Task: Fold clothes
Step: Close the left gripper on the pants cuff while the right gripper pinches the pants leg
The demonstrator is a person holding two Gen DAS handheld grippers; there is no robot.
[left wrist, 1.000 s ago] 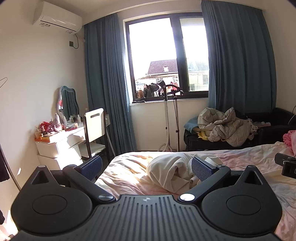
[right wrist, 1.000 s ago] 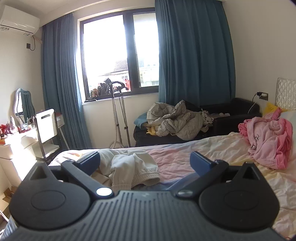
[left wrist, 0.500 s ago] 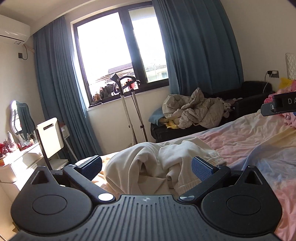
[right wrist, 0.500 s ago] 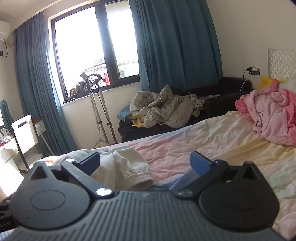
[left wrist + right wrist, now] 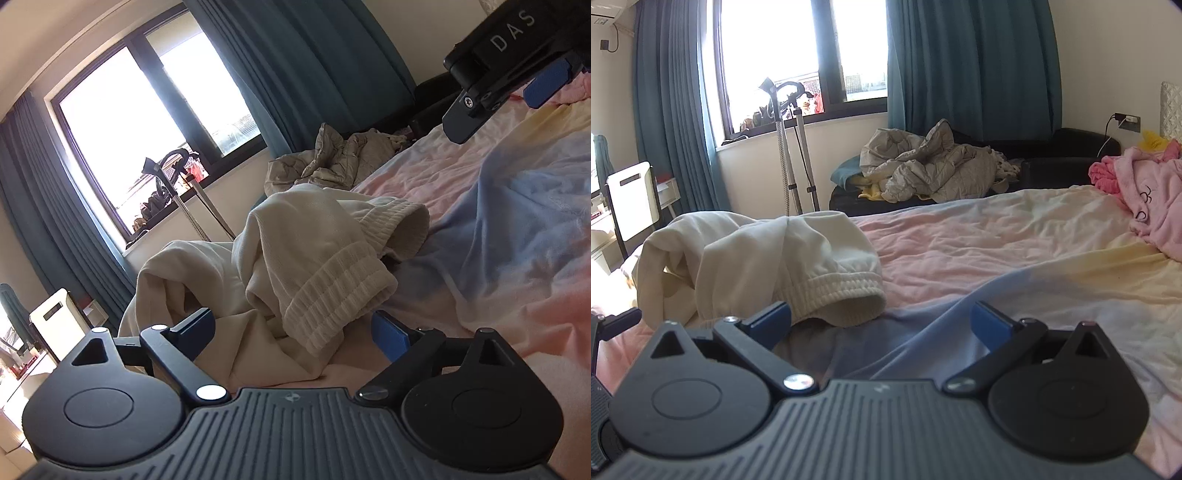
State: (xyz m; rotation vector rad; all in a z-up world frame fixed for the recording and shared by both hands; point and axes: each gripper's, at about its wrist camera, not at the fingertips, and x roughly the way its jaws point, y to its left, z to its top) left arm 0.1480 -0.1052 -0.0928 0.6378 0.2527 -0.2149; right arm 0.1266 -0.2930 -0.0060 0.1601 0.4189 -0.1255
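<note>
A crumpled cream sweatshirt [image 5: 295,258] with ribbed cuffs lies in a heap on the pastel bed sheet [image 5: 509,221]. My left gripper [image 5: 291,332] is open, low over the bed, with the heap's ribbed cuff hanging between its blue pads. My right gripper [image 5: 881,319] is open and empty just above the sheet, to the right of the sweatshirt [image 5: 768,258], its left pad close to the ribbed hem. The right gripper also shows in the left wrist view [image 5: 517,66], high at the top right.
A pink garment [image 5: 1148,195] lies on the bed [image 5: 1015,240] at the far right. A black sofa [image 5: 1067,162] with a grey quilt [image 5: 931,166] stands under the window. A garment steamer [image 5: 790,147], a white chair [image 5: 631,199] and blue curtains stand at the left.
Both grippers have dropped lower and moved closer to the cream sweatshirt. The left one has tilted, and the cuff now lies between its pads. Both stay open.
</note>
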